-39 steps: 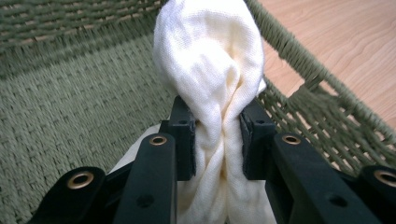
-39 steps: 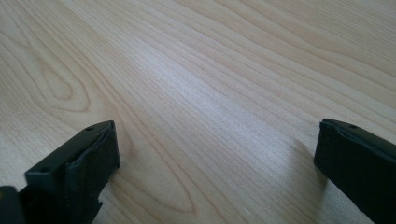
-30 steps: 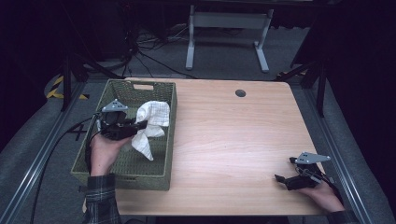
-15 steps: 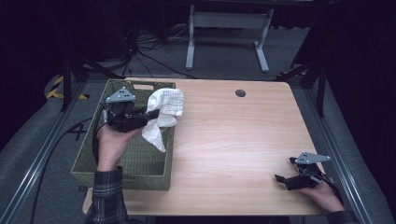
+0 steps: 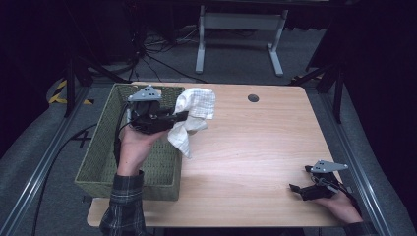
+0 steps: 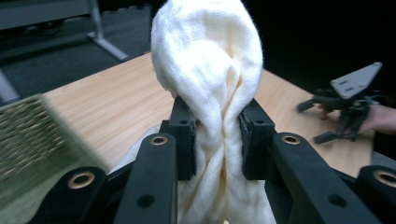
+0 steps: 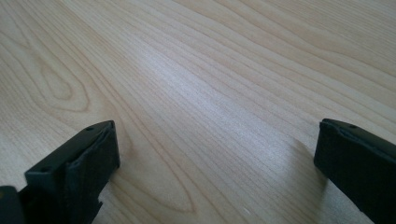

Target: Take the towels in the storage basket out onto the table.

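cloth (image 6: 205, 70): top and bottom cut off by frame edges | basket (image 6: 28, 135): blurred, cut off left

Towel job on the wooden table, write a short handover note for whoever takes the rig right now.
Left claw: shut on the white towel, bunched between its pads, held in the air above the right wall of the green basket, at the table edge.
Right claw: open, holding nothing, resting low at the near right corner of the table.
Done: the towel is lifted out of the basket; its lower end hangs free over the tabletop.
Left: probably carry it over the bare wood and set it down; the right claw is free to help spread it out.
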A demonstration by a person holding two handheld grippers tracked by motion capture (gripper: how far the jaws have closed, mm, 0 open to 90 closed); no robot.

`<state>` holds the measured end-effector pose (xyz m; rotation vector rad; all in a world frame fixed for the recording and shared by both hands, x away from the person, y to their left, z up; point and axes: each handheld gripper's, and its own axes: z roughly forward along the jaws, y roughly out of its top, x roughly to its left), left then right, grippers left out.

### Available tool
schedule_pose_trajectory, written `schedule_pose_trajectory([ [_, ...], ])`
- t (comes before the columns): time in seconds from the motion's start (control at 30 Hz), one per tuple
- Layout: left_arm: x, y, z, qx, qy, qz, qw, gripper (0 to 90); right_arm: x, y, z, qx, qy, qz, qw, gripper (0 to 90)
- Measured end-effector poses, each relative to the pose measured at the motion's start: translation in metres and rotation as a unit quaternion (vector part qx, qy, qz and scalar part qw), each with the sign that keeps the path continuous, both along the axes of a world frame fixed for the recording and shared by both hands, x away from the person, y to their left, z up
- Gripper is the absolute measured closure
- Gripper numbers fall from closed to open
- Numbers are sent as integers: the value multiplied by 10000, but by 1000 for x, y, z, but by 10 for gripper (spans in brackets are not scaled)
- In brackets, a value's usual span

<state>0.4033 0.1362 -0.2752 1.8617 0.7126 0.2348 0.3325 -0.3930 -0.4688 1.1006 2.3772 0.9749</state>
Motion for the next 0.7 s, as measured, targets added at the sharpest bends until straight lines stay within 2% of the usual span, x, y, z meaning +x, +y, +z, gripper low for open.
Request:
schedule_pose_trajectory([
  [0.2, 2, -20, 0, 36, 38, -127, 9999, 716, 0, 0, 0, -2, 1, 2, 10000, 4],
  [0.3, 2, -30, -1, -23, 41, -283, 9996, 716, 0, 0, 0, -1, 0, 1, 10000, 4],
  [0.7, -1, -67, -7, -81, 23, -521, 9986, 716, 0, 0, 0, -1, -8, 6, 10000, 3],
])
